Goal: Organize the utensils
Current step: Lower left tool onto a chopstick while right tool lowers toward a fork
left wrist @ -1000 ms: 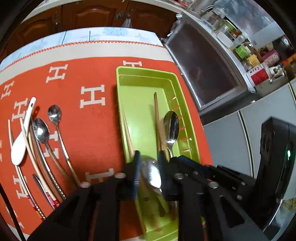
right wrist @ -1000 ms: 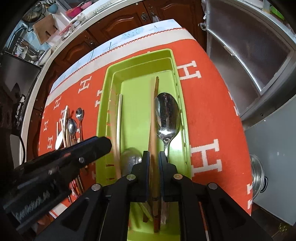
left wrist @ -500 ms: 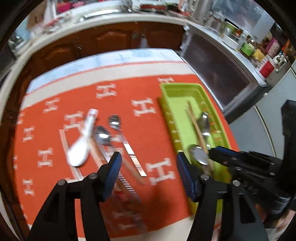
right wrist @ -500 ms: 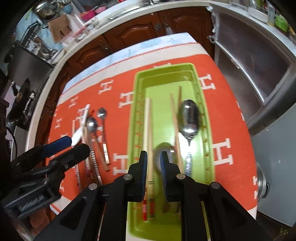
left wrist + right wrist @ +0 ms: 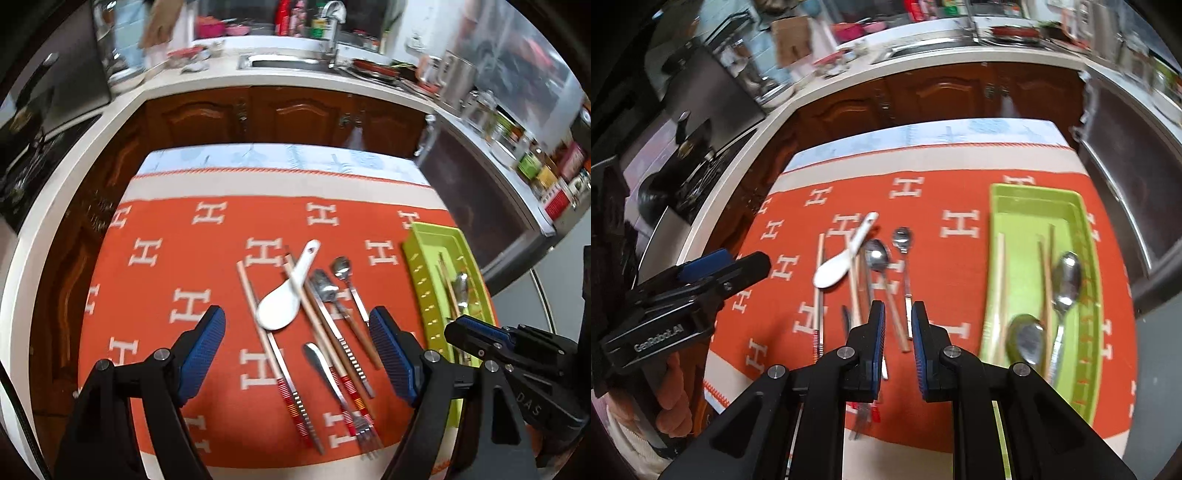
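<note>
- Opening wide, the left gripper (image 5: 297,356) is being held empty above loose utensils (image 5: 317,332) lying on the orange cloth (image 5: 166,258) covering the worktop.
- The right gripper (image 5: 898,347) is being kept nearly closed, with a narrow gap and nothing gripped.
- Two spoons (image 5: 1067,277) and chopsticks (image 5: 999,291) are lying inside the green tray (image 5: 1034,192), right of the loose pile.

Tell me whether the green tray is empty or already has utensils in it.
Not empty. The green tray already holds two metal spoons and several wooden chopsticks, though its far end is bare.
</note>
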